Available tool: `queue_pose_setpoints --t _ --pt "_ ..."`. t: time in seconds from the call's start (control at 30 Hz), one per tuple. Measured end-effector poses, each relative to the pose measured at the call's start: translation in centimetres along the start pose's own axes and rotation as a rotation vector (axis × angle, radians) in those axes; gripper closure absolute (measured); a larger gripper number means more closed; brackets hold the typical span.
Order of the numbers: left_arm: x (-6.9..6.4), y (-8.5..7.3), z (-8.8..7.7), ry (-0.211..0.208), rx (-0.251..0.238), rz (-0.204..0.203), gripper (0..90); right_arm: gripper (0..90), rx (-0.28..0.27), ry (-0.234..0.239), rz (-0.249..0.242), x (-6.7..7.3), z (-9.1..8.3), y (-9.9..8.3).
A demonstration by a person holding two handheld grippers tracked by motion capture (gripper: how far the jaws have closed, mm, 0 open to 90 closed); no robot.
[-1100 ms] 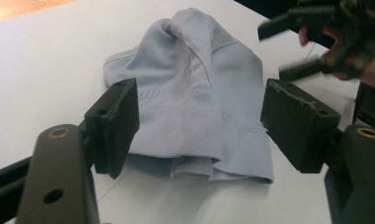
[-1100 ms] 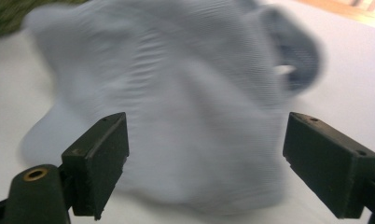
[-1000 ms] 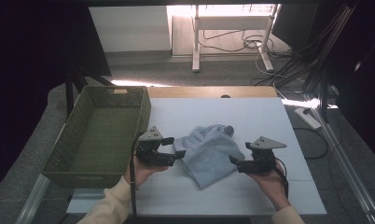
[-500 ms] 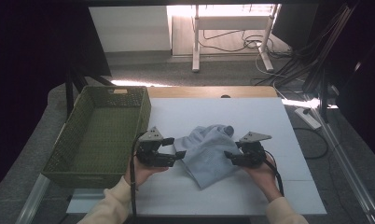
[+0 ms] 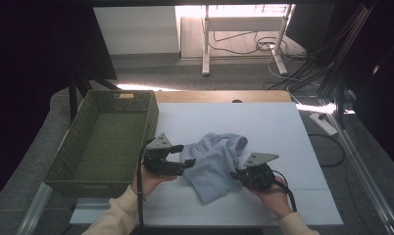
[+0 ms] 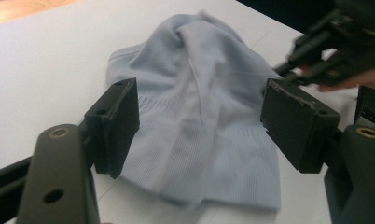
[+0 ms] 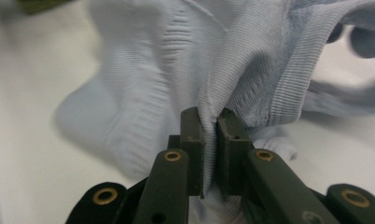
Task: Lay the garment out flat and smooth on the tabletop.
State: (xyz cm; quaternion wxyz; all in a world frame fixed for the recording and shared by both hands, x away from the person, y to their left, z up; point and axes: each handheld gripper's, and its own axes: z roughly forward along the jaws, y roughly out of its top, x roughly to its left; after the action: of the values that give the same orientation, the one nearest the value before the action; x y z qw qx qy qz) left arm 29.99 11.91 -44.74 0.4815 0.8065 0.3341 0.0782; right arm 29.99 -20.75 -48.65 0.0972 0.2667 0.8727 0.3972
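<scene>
1. No brand, label or readable writing is visible on anything in front of you.
2. Count: one pale blue cloth (image 5: 217, 164), one green woven basket (image 5: 77, 161), two grippers.
3. The cloth lies crumpled on the white table (image 5: 283, 127), just right of the basket and between your two hands.
4. Your right gripper (image 5: 235, 174) has just been closing its jaws, and in the right gripper view its fingers (image 7: 191, 140) pinch a fold of the cloth's ribbed edge between them.
5. Your left gripper (image 5: 186, 155) is released: in the left gripper view its fingers (image 6: 115, 123) stand wide apart with the cloth's near edge lying between them, not pressed.
6. The basket sits at the table's left edge, with nothing visible inside it.
</scene>
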Motion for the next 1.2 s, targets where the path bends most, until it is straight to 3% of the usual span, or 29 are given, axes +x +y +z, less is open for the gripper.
queue_pose_setpoints --t 0.1,0.2,0.3,0.47,0.6,0.73,1.0,1.1,1.2 --pt "-0.1 0.1 0.0 -0.003 0.000 0.005 28.7 83.0 0.007 0.022 0.004 1.2 -0.7 -0.6" --pt "-0.1 0.1 0.0 -0.007 0.001 0.008 28.7 82.9 0.019 0.004 0.012 1.8 -0.9 -1.2" --pt "-0.2 0.1 0.1 -0.011 0.002 0.008 28.7 82.9 0.039 -0.051 0.014 1.7 -1.0 -1.6" --pt "-0.2 0.1 0.2 -0.013 0.002 0.008 28.7 79.6 0.027 -0.065 0.053 1.0 -1.3 -2.0" --pt "-0.2 0.1 0.2 -0.011 0.003 0.006 28.6 59.6 -0.003 -0.069 0.070 0.5 -1.8 -1.9" --pt "-0.2 0.0 0.2 -0.009 0.004 0.006 28.6 52.3 -0.076 -0.093 0.098 -0.2 -3.1 -1.6" --pt "-0.2 0.1 0.1 0.001 -0.002 0.007 28.6 44.7 -0.171 -0.225 0.127 -1.0 -4.8 -1.0" --pt "-0.2 0.1 0.0 0.005 -0.008 0.005 28.6 42.7 -0.186 -0.221 0.102 -0.5 -4.5 -0.2" --pt "-0.1 0.2 -0.2 0.010 -0.017 -0.001 28.5 41.8 -0.193 -0.180 0.065 0.6 -3.9 0.8"
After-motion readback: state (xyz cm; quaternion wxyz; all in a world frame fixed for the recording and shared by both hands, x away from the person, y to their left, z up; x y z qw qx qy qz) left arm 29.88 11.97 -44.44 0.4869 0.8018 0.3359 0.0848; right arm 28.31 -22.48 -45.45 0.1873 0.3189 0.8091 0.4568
